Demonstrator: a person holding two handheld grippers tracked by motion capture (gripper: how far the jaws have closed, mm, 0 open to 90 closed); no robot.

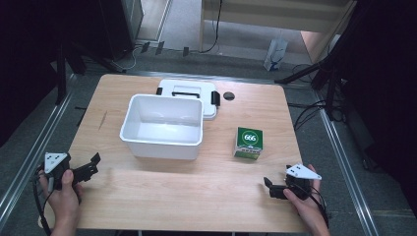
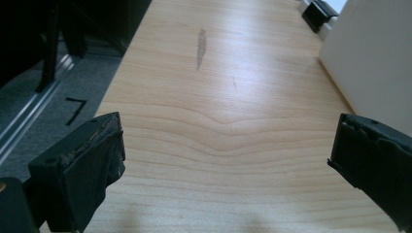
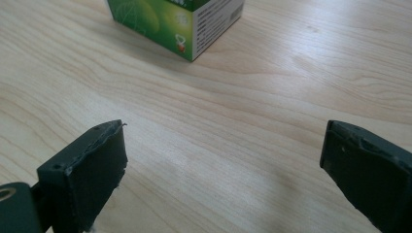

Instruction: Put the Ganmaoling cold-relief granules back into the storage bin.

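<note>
Approach stage: right gripper (image 1: 269,187), jaws wide and empty, sits near small green cardboard carton (image 1: 249,143) beside open white plastic bin (image 1: 162,142); left gripper (image 1: 91,165) idles, spread. Next likely needs reaching forward to straddle carton.

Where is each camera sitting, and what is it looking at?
High view: above the person's side, looking forward and down on the wooden table with the white tub, green box, both hands, the left gripper and right gripper.
Left gripper view: riding on the left gripper, looking along the tabletop past the tub's wall; its two black jaws stand wide apart.
Right gripper view: riding on the right gripper, facing the green box; jaws apart.
Shared: the high view and right gripper view both show the green box.
</note>
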